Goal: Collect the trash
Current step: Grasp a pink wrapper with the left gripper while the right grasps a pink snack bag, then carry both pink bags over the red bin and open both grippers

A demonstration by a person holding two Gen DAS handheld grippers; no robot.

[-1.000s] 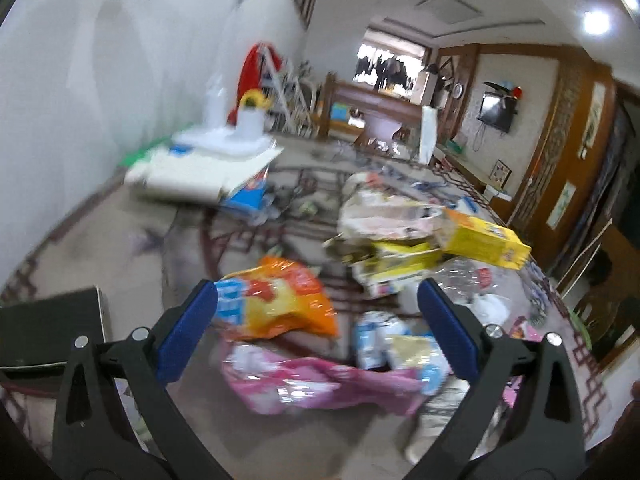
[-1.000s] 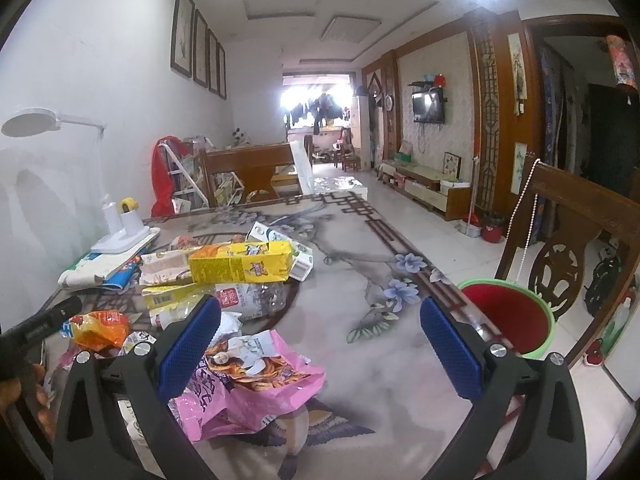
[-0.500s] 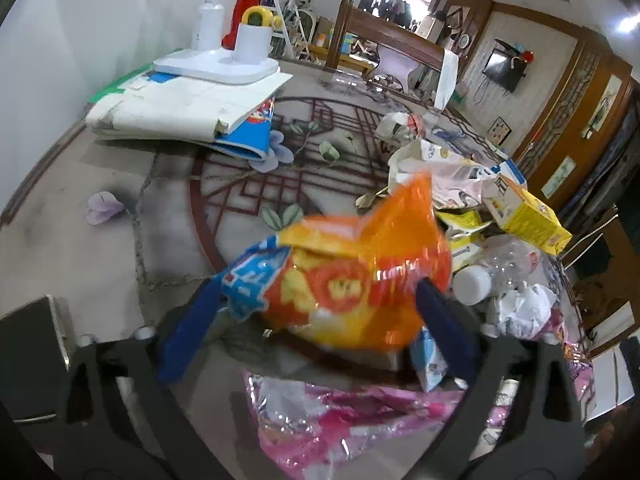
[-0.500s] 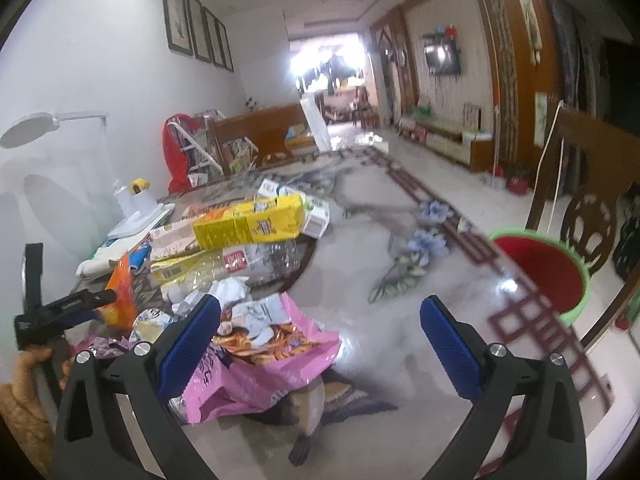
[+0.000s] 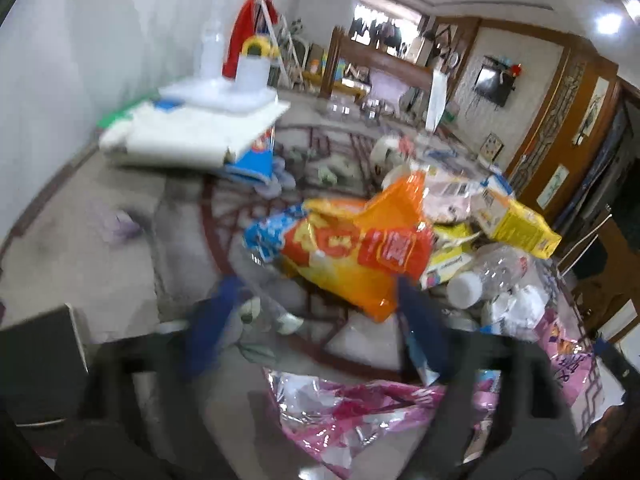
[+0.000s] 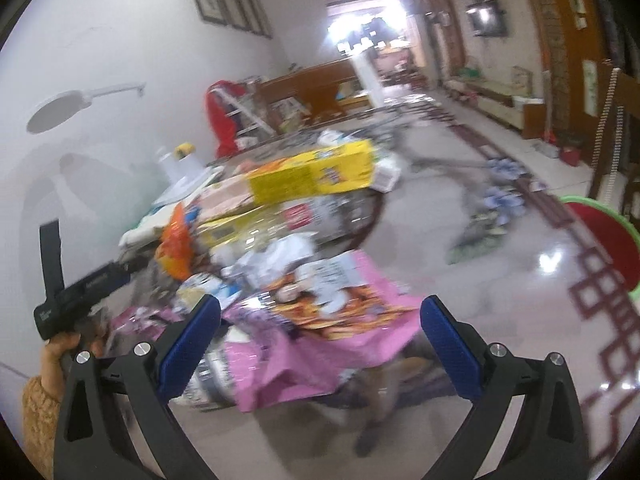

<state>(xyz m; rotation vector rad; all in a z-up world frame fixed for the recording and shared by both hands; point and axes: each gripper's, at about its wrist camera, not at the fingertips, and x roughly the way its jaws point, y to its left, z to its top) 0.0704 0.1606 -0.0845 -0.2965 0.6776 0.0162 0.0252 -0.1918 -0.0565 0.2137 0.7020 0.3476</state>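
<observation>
Both wrist views close, angled down, sharing the trash pile [image 5: 460, 240] on the table [image 6: 520, 280]

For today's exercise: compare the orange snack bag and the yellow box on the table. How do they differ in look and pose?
The orange snack bag is soft, crumpled foil with blue and yellow patches; the yellow box is stiff cardboard with straight edges.
The orange snack bag sits just ahead of the left gripper fingertips, one corner sticking up; the yellow box lies lengthwise atop the trash pile, farther off.
Both are printed packaging among the litter.
</observation>
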